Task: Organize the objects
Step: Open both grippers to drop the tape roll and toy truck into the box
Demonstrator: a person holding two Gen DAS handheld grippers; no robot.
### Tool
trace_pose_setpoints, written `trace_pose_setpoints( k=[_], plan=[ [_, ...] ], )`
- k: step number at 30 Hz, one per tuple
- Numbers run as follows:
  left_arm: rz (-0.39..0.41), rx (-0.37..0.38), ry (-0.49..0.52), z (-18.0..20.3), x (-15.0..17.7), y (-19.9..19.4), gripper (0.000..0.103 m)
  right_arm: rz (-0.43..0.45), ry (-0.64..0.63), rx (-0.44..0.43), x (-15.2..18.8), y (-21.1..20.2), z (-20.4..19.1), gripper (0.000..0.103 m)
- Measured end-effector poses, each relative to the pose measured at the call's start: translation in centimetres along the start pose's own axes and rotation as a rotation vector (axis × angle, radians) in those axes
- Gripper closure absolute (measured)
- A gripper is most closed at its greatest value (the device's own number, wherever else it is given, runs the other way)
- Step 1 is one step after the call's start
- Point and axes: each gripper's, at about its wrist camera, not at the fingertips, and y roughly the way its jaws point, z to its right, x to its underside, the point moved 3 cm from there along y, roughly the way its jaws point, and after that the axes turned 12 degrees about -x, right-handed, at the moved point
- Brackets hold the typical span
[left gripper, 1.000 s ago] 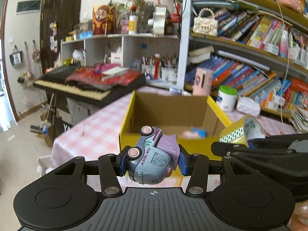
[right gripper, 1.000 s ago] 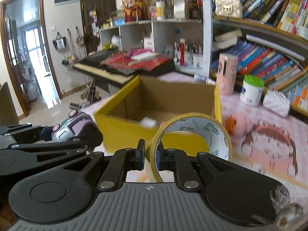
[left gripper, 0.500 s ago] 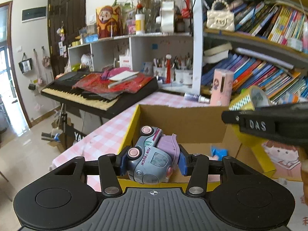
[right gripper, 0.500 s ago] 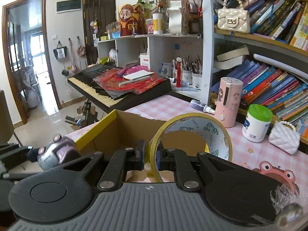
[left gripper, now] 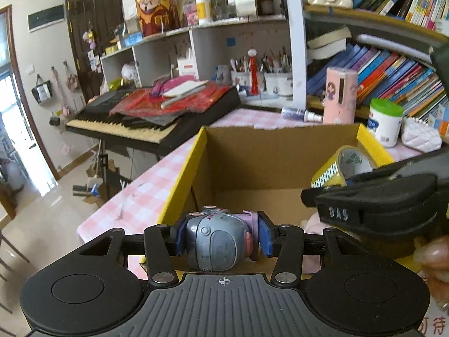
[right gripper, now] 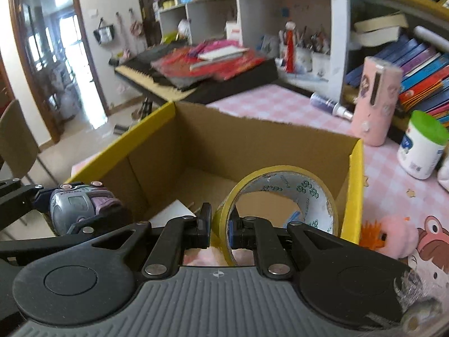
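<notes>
The left hand-held gripper (left gripper: pixel 221 238) is clamping a grey-and-purple toy car (left gripper: pixel 219 241) between its blue pads, and I am holding it at the near left corner of the open cardboard box (left gripper: pixel 280 151), roughly over the yellow rim. The right hand-held gripper (right gripper: pixel 220 227) is pinching the wall of a yellow tape roll (right gripper: pixel 280 196), which is standing on edge with its hole facing me, over the box's right near side. I am seeing a white paper piece (right gripper: pixel 174 210) lying on the box floor. The box is sitting on the pink checked worktop (right gripper: pixel 393 185). A pink cylinder (right gripper: pixel 376 104) and a green-lidded white jar (right gripper: pixel 421 146) are standing beyond the box; a pink plush toy (right gripper: pixel 393 233) is lying just right of it.
</notes>
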Motion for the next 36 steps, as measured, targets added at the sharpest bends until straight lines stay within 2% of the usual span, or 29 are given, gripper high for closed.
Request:
trace_pose_setpoints(
  k=[2, 4, 6, 10, 12, 14, 17, 22, 28, 31, 36],
  plan=[
    [-0.02, -0.006, 0.005, 0.2, 0.2, 0.5, 0.056, -0.014, -0.013, -0.023, -0.3, 0.3, 0.1, 0.092],
    [-0.039, -0.009, 0.008, 0.4, 0.3, 1.0, 0.056, -0.07, -0.033, -0.019, -0.5, 1.2, 0.2, 0.092],
    [-0.049, -0.004, -0.004, 0.5, 0.4, 1.2, 0.056, -0.099, -0.012, -0.053, -0.6, 1.6, 0.6, 0.092],
    [-0.058, -0.001, -0.01, 0.7, 0.3, 1.5, 0.055, -0.116, -0.015, -0.079, -0.9, 1.9, 1.0, 0.092],
    [-0.049, -0.008, -0.002, 0.8, 0.3, 1.5, 0.054, -0.121, -0.016, -0.088, -0.9, 1.9, 1.1, 0.088],
    [-0.043, -0.009, 0.009, 1.1, 0.2, 1.4, 0.052, -0.124, -0.008, -0.089, -1.1, 2.0, 1.2, 0.074],
    [-0.021, -0.008, 0.012, 1.3, 0.0, 1.0, 0.044, -0.12, -0.003, -0.092, -1.2, 1.8, 1.1, 0.069],
    [0.02, 0.001, -0.002, 0.7, -0.3, -0.4, 0.035, -0.099, -0.008, -0.049, -1.5, 0.9, 0.7, 0.064],
    [0.077, 0.02, -0.037, -0.4, -0.6, -2.6, 0.028, -0.03, 0.022, -0.023, -1.7, -2.2, -0.3, 0.057],
    [0.106, 0.023, -0.069, -1.4, -0.5, -3.8, 0.022, 0.023, 0.033, 0.002, -1.4, -4.1, -0.9, 0.053],
    [0.123, 0.024, -0.115, -3.1, 0.1, -5.3, 0.022, 0.124, 0.039, 0.09, -0.3, -7.2, -2.2, 0.05]
  ],
)
